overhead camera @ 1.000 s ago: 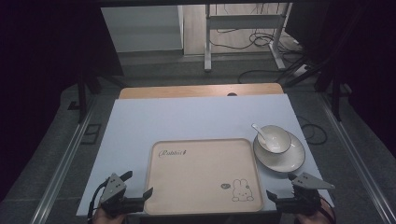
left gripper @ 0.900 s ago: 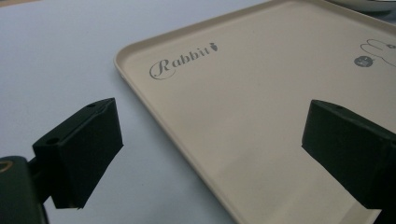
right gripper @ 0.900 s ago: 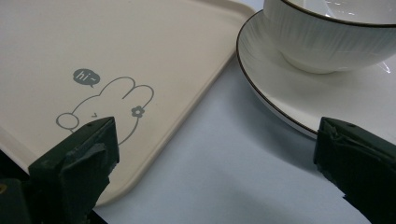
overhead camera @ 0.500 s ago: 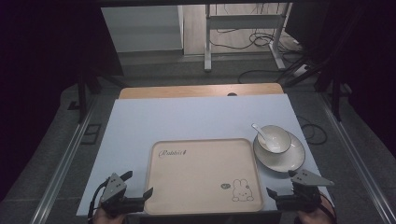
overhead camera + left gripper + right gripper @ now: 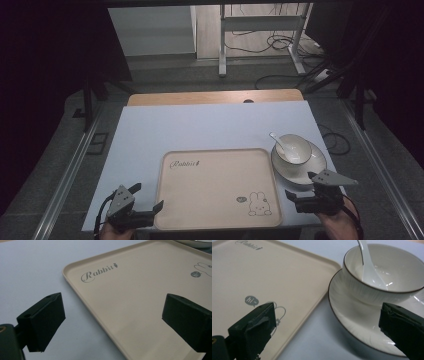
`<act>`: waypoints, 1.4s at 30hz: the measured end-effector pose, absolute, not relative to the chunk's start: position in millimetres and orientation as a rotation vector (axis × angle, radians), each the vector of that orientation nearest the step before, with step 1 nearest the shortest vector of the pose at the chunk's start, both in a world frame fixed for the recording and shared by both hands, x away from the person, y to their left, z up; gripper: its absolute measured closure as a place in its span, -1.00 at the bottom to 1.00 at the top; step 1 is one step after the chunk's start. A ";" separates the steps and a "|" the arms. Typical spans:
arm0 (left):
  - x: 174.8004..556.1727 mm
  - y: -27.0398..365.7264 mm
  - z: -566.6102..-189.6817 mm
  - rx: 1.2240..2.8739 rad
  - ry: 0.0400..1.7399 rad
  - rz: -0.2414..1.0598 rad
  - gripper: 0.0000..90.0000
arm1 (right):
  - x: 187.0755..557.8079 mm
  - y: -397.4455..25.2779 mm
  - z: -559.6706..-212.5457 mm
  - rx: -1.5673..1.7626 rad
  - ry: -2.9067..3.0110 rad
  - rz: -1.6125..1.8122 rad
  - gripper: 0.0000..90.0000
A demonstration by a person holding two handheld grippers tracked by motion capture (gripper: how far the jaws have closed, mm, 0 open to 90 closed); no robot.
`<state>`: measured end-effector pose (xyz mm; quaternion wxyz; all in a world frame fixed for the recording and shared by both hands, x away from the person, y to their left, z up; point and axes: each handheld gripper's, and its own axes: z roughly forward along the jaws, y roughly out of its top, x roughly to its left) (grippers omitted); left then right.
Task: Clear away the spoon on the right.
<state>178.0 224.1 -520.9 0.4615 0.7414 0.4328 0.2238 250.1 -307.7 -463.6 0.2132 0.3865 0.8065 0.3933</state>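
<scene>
while both gape, left claw (image 5: 150, 212) straddles tray (image 5: 215, 185) edge; right claw (image 5: 300, 199) faces plate (image 5: 316, 162).

tray (image 5: 215, 187): beige, rabbit print, flat, empty | bowl (image 5: 294, 149): white, spoon (image 5: 278, 142) inside, upright on plate (image 5: 312, 165), just right of tray

The tray (image 5: 140, 302) carries the word "Rabbit" in grey script, a small carrot after the last letter, upper left in the left gripper view. In the right gripper view, a grey speech bubble (image 5: 251, 300) on the tray reads "hi" at mid left, beside a line-drawn rabbit (image 5: 258, 204).
</scene>
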 end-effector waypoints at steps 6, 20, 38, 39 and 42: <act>177.8 224.3 -520.9 1.821 1.067 0.552 -0.91 | 261.5 -305.3 -455.3 1.078 2.248 1.102 -0.96; 177.9 224.1 -520.9 1.823 1.068 0.552 -0.90 | 294.8 -295.7 -439.5 1.078 2.251 1.133 -0.93; 178.8 224.2 -521.0 1.826 1.072 0.546 -0.90 | 347.1 -292.7 -443.0 1.173 2.312 1.038 -1.00; 178.8 224.2 -521.0 1.826 1.072 0.545 -0.89 | 350.2 -293.2 -442.3 1.162 2.318 1.049 -0.97; 178.9 224.3 -521.0 1.827 1.072 0.545 -0.89 | 356.4 -293.1 -440.7 1.162 2.320 1.035 -0.81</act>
